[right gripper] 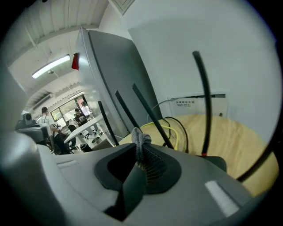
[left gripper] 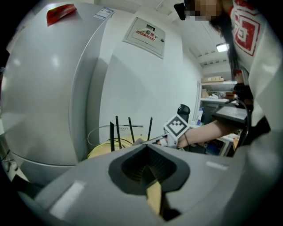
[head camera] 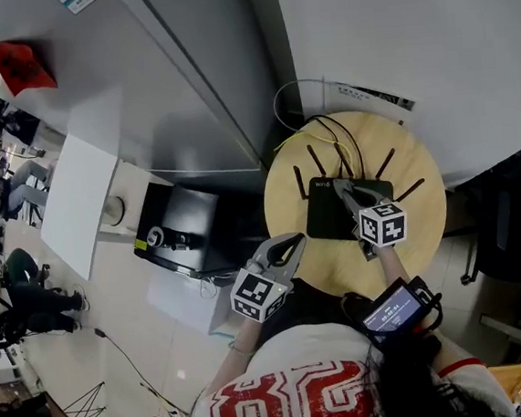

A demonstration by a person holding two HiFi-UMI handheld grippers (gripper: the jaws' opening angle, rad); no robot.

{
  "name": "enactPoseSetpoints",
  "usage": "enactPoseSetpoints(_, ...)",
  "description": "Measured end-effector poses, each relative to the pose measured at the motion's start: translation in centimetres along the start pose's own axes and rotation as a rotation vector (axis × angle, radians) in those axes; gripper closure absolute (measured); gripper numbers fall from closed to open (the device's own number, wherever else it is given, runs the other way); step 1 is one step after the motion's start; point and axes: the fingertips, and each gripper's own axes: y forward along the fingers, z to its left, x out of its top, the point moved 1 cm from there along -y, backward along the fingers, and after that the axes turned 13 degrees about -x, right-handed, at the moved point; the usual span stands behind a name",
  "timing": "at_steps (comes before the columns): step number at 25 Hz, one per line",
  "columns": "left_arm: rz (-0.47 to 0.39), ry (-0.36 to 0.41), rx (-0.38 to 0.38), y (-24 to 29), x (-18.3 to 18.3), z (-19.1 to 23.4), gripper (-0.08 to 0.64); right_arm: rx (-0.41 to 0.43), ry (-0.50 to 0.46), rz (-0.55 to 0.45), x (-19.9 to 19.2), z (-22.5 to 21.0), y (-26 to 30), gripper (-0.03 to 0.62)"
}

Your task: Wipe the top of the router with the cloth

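**Cloth in grip over the router, wiping mostly still to do**

Your right hand-held gripper is pinching a bunched grey cloth between closed jaws and hovering over the black router. The router is sitting mid-way across the round wooden desk. Your left hand-held gripper is hanging just off the desk's near-left edge, jaws together on nothing. I am judging the pick-up done and the wiping largely left; no view is showing whether the cloth is touching the top. The router's small white mark and the wall panel's print are proving too small to read. Your shirt is showing red numerals, apparently 28.
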Motion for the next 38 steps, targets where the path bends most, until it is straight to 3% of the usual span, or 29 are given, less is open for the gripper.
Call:
enactPoseSetpoints(7,0.018,-0.035,0.048,-2.6,-1.1,1.8,0.565,0.058,-0.034,0.094,-0.5,4.7,6.2,0.549)
enactPoseSetpoints(12,0.016,-0.056,0.064,-3.6,-1.6,2.5,0.565,0.027,-0.04,0.126,-1.3,5.0,7.0,0.549)
enactPoseSetpoints(16,0.016,-0.062,0.04,-2.9,-1.7,2.7,0.565,-0.038,-0.042,0.116,-1.2,2.7,5.8,0.549)
enactPoseSetpoints(30,-0.006,-0.042,-0.055,0.2,-0.6,2.0,0.565,-0.357,0.109,0.071,-3.9,-9.6,-2.7,0.549)
enactPoseSetpoints(38,-0.02,-0.05,-0.055,0.6,-0.5,2.0,0.565,-0.435,0.126,0.076,-4.5,-12.0,-5.1,0.549)
